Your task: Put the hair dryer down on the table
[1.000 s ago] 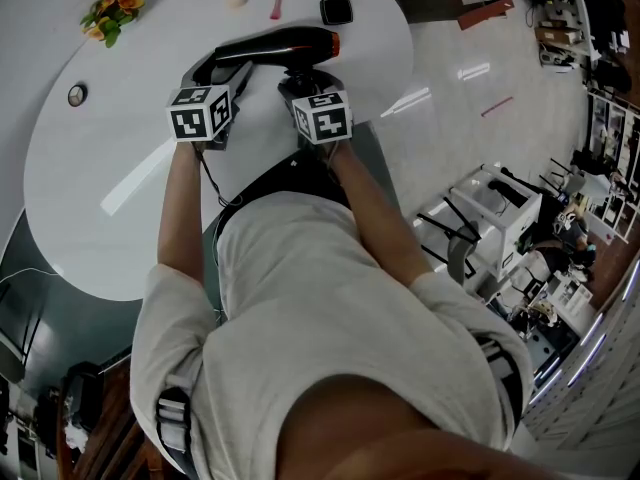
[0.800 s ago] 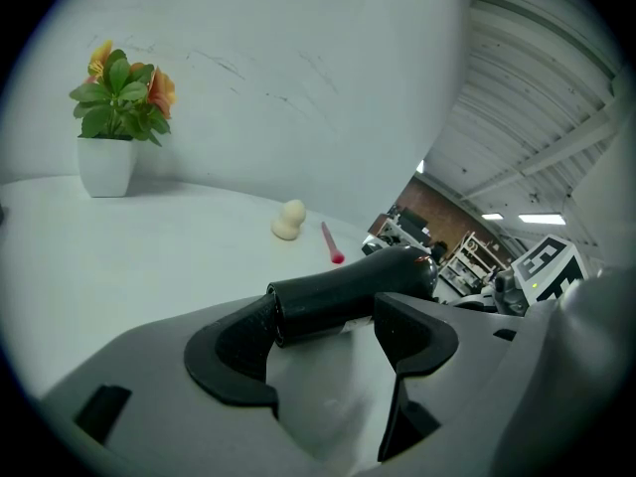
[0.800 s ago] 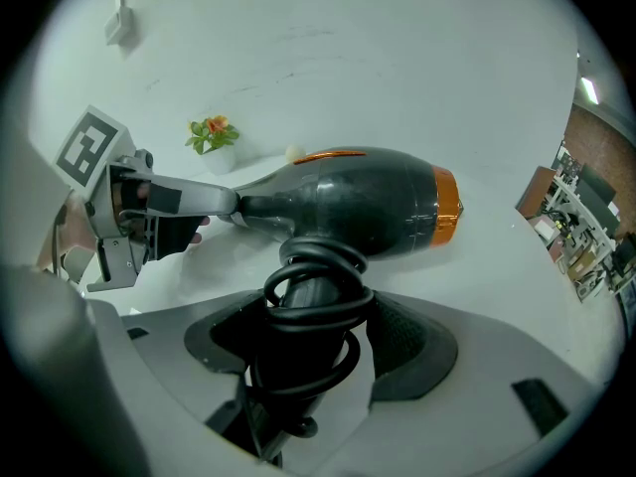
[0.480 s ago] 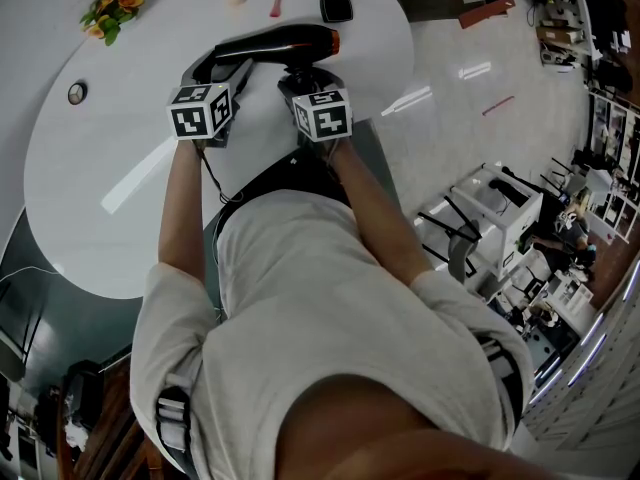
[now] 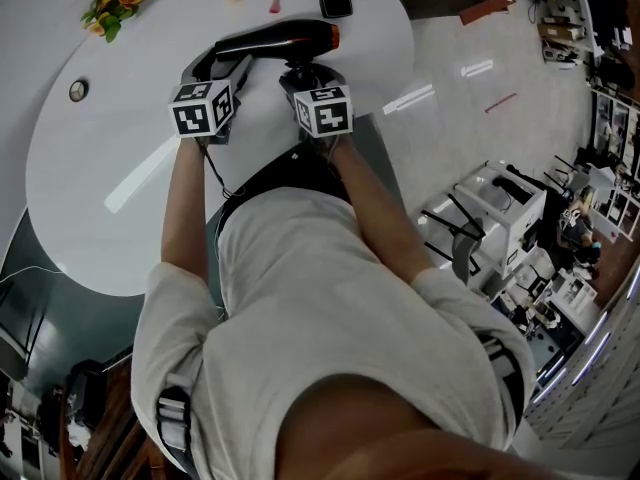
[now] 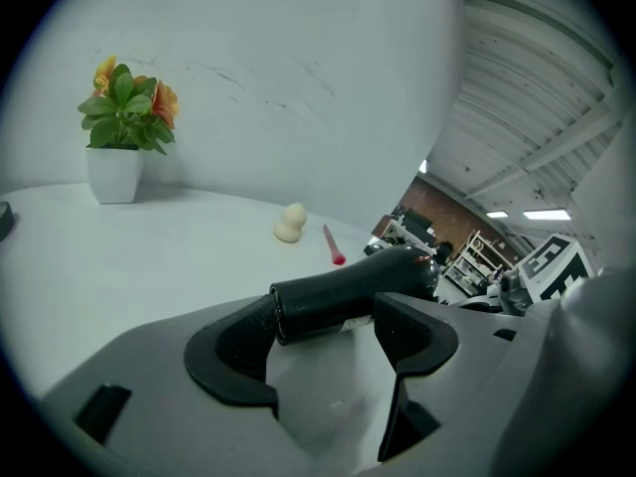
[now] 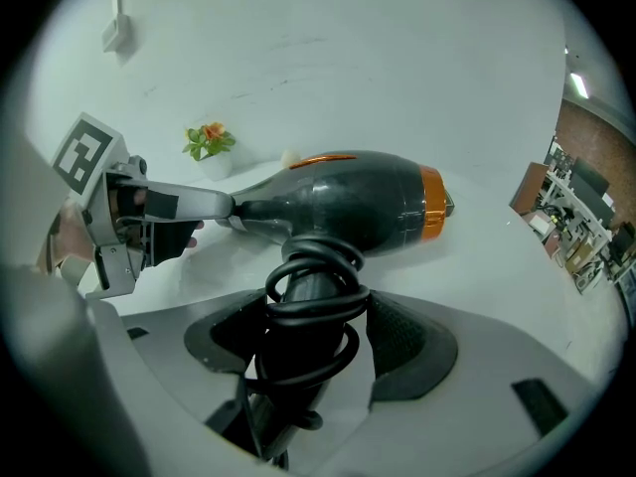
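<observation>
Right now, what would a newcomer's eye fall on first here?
The black hair dryer with its orange-ringed end, at the white table's far side: the left tongs grip its narrow end, the right tongs its cord-wrapped handle. Next, the potted orange flowers at the table's far left.

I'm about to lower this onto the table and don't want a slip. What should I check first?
1. Right gripper shut on the cord-wrapped handle of the hair dryer: ok.
2. Left gripper shut on its narrow end: ok.
3. Bare table under the dryer: ok.
4. Makeup sponge and red stick lie beyond it, apart: ok.
5. Dryer resting on the table: cannot tell.
</observation>
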Tool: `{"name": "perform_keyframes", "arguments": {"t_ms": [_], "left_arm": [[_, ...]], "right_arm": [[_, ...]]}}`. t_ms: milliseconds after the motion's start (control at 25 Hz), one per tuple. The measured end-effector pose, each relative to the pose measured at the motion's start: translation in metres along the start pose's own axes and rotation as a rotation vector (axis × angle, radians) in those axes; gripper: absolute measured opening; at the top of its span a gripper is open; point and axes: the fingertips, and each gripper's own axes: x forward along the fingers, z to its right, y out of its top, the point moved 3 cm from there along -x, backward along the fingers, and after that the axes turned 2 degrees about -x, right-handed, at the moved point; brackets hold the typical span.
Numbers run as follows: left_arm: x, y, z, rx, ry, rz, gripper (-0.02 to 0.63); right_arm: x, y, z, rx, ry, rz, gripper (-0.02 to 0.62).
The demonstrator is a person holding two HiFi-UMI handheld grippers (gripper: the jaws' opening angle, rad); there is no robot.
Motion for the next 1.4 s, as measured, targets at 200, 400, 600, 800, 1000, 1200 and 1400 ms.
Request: {"name": "perform_keyframes", "arguments": {"t_ms": [200,400,600,800,1000,1200,1400], "left_arm": [[-0.005,-0.005,0.004,-0.001,0.008,0.003,0.321],[-0.010,-0.010,0.010,0.009,0.015,0.004,0.321],[-0.019,-0.014,0.012,0.012,0.022,0.011,0.321],[-0.029,-0.021,0.017,0.016,0.012,0.011,0.321],[-0.037,-0.029,0.024,0.024,-0.002,0.007,0.320],[-0.046,-0.042,0.035,0.032,-0.024,-0.009,0.319],[-0.059,-0.056,0.042,0.044,-0.034,-0.025,0.300]], "right_arm": [[-0.007,-0.002,-0.001,0.003,-0.009,0.020,0.308],[-0.015,-0.004,-0.001,0.020,-0.024,0.039,0.302],[-0.024,-0.007,-0.002,0.042,-0.035,0.064,0.295],[-0.033,-0.011,-0.007,0.057,-0.044,0.079,0.276],[-0.041,-0.013,-0.012,0.059,-0.056,0.103,0.265],[-0.051,-0.018,-0.019,0.067,-0.065,0.111,0.256],[-0.060,-0.025,-0.028,0.073,-0.079,0.117,0.249]]}}
